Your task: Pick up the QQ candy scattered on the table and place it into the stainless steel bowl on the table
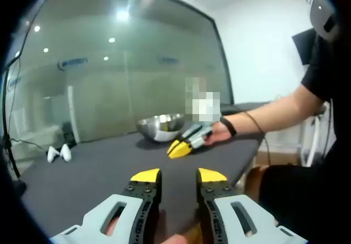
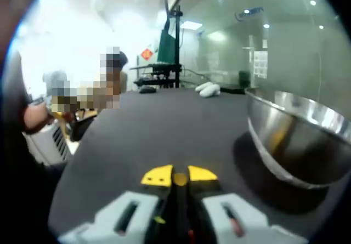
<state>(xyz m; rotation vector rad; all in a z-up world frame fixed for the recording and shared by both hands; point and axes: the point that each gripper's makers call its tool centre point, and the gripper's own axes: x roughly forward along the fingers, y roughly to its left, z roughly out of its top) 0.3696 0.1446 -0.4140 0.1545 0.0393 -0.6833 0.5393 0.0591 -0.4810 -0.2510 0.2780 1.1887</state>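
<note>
Right gripper view: closed claw (image 2: 179,176) near bowl (image 2: 296,140), dark table (image 2: 142,129) beyond.

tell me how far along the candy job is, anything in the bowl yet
Nothing shows as done: the steel bowl's inside is unreadable here. In hand: the right hand-held gripper, beside the bowl, is shut on a small yellowish bit, possibly a candy. The left hand-held gripper hangs open above the dark table. Left: dropping it in.
</note>
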